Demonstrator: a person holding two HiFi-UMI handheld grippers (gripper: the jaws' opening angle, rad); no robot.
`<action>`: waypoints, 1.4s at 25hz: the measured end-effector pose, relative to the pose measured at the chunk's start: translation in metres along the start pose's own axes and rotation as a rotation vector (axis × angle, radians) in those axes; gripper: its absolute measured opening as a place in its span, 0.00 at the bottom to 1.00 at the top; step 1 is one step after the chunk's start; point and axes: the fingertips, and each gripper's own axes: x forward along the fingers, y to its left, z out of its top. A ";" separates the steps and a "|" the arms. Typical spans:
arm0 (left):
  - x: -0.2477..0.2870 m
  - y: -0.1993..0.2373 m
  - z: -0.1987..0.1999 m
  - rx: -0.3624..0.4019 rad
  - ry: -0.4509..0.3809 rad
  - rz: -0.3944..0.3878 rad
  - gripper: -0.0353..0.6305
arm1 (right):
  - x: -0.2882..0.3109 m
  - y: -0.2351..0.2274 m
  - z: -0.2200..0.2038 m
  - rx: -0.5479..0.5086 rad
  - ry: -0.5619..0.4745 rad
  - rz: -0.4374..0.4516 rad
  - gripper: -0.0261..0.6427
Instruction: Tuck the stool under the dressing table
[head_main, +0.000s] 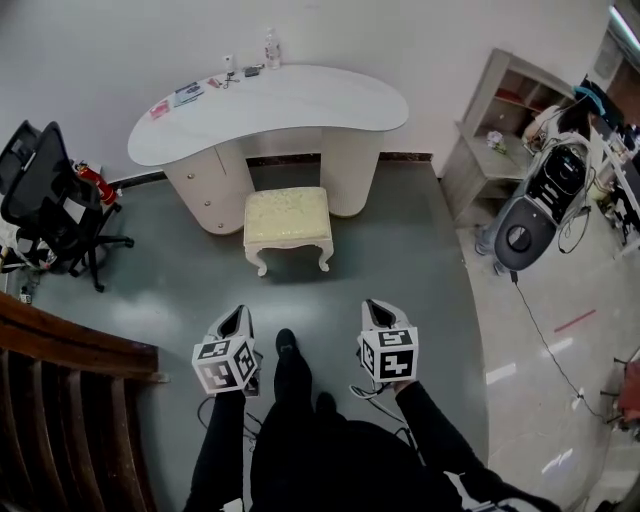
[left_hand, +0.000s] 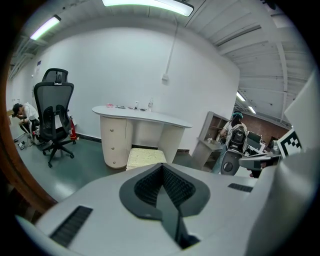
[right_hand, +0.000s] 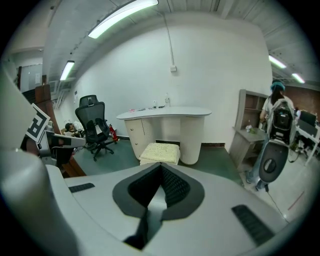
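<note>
Foreground: left claw (head_main: 237, 314) and right claw (head_main: 376, 307), both closed on nothing, above the grey-green floor (head_main: 170, 295), either side of the person's legs. Middle: cream cushioned stool (head_main: 288, 217) standing on the floor before the knee gap, its seat not under the top. Beyond: white kidney-shaped worktop (head_main: 310, 105) against the white wall, a bottle (head_main: 272, 48) at its rear edge. A black office chair (head_main: 40, 195) stands at left, an open shelf unit (head_main: 500, 135) at right.

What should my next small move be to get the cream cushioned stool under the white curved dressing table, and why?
Probably step forward and bring both grippers to the near edge of the cream cushioned stool. It stands mostly outside the kneehole of the white curved dressing table, and the left gripper and right gripper, both shut and empty, hang well short of it.
</note>
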 end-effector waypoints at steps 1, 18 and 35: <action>0.006 0.005 -0.001 -0.005 0.004 0.002 0.06 | 0.006 0.002 0.000 -0.005 0.005 0.000 0.05; 0.155 0.093 0.026 -0.032 0.132 0.007 0.06 | 0.161 0.000 0.036 0.012 0.138 -0.033 0.05; 0.284 0.152 -0.009 -0.069 0.296 -0.012 0.06 | 0.302 -0.005 0.026 0.000 0.307 -0.053 0.05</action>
